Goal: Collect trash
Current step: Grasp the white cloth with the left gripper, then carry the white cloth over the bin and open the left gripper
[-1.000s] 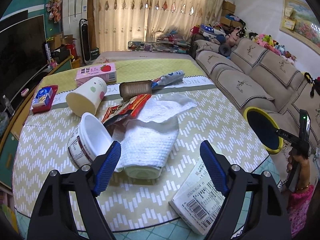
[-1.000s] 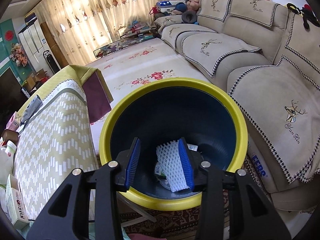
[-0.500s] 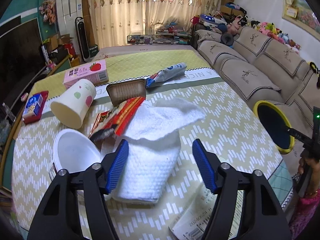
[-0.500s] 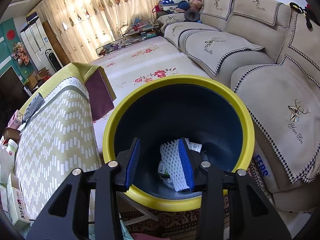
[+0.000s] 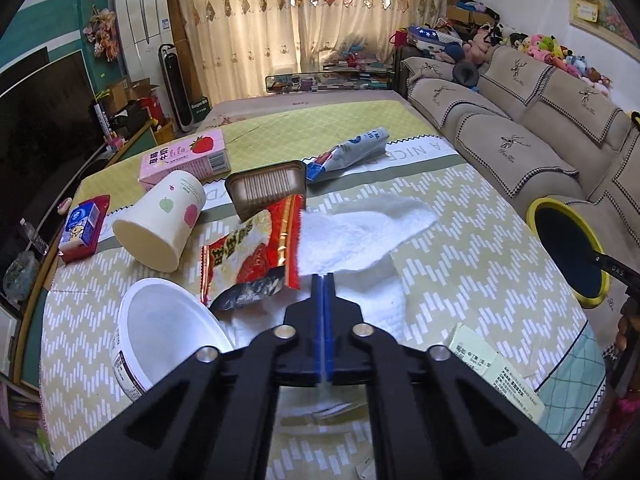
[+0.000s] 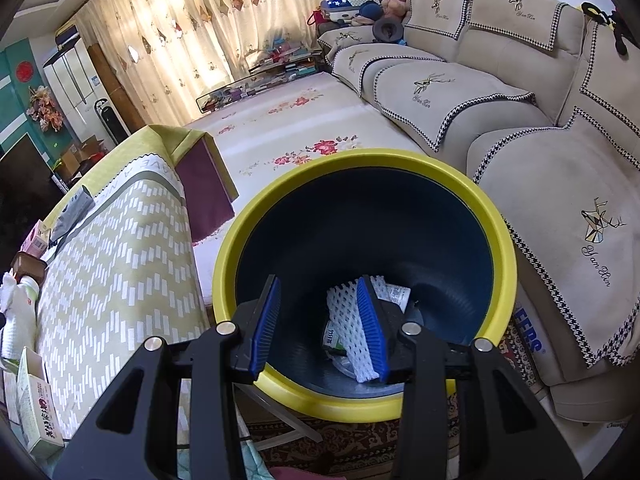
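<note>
Trash lies on a table with a yellow-green zigzag cloth (image 5: pixel 460 248). My left gripper (image 5: pixel 323 278) is shut on a white textured paper sheet (image 5: pixel 360 236) that bunches up on both sides of its blue pads. A red snack wrapper (image 5: pixel 260 252) rests on the sheet's left edge. A paper cup (image 5: pixel 160 224) on its side, a white tub (image 5: pixel 160 332) and a brown tray (image 5: pixel 264 190) lie nearby. My right gripper (image 6: pixel 318 320) stands open over the yellow-rimmed dark bin (image 6: pixel 496 240), nothing between its pads. A white foam net (image 6: pixel 344 320) lies inside the bin.
A pink carton (image 5: pixel 184 160), a blue-grey pouch (image 5: pixel 352 150) and a red packet (image 5: pixel 82 226) sit farther back. A printed box (image 5: pixel 492 368) lies at the near right table edge. The bin (image 5: pixel 538 216) stands right of the table, beside the beige sofa (image 5: pixel 520 148).
My left gripper moved forward and a little down over the white sheet, and its jaws went from wide open to shut. The right gripper stayed over the bin.
</note>
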Demonstrator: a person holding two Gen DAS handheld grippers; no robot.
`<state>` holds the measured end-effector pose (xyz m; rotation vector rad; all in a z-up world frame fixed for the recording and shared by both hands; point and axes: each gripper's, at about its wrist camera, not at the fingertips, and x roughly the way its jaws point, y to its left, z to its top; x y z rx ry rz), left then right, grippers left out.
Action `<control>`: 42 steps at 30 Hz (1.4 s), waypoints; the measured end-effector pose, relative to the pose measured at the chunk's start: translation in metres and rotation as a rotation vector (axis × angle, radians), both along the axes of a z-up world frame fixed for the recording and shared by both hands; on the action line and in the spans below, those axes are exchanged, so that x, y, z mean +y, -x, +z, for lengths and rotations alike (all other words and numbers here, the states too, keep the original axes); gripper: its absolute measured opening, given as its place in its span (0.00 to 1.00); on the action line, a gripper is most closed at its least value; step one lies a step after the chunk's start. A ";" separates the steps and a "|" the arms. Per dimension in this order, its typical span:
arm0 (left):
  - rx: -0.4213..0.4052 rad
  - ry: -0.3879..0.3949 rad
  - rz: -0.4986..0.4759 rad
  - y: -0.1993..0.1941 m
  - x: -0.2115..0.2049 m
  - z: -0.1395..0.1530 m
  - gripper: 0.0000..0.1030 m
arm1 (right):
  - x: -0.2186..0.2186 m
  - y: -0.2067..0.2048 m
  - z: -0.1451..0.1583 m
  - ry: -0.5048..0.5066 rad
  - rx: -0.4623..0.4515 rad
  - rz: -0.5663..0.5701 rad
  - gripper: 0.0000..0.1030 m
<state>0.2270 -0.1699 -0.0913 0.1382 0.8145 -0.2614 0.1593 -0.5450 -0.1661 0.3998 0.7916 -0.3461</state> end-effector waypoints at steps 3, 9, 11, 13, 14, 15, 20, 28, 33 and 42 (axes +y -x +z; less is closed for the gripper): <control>-0.015 0.018 -0.002 0.005 0.001 0.004 0.01 | -0.001 0.002 0.002 -0.003 -0.007 -0.001 0.37; -0.081 0.058 -0.053 0.026 0.000 0.033 0.01 | -0.002 0.006 0.007 -0.008 -0.025 0.002 0.37; -0.082 0.021 -0.089 0.030 -0.008 0.038 0.01 | -0.001 0.007 0.008 -0.009 -0.029 0.003 0.37; -0.073 0.009 -0.071 0.029 -0.011 0.036 0.02 | 0.000 0.007 0.009 -0.013 -0.033 0.008 0.37; -0.059 -0.005 -0.063 0.026 -0.013 0.031 0.02 | 0.002 0.007 0.009 -0.015 -0.034 0.010 0.37; -0.045 -0.013 -0.053 0.024 -0.013 0.025 0.07 | 0.003 0.007 0.009 -0.016 -0.035 0.013 0.37; -0.018 -0.042 -0.031 0.017 -0.016 0.008 0.47 | 0.004 0.007 0.009 -0.016 -0.031 0.021 0.37; 0.014 -0.065 -0.002 0.007 -0.011 -0.007 0.44 | 0.004 0.006 0.009 -0.020 -0.032 0.022 0.37; -0.014 -0.048 -0.021 0.011 -0.009 -0.003 0.06 | 0.006 0.004 0.008 -0.025 -0.030 0.025 0.37; -0.043 0.014 -0.043 0.023 -0.003 0.020 0.03 | 0.003 0.010 0.014 -0.028 -0.049 0.018 0.37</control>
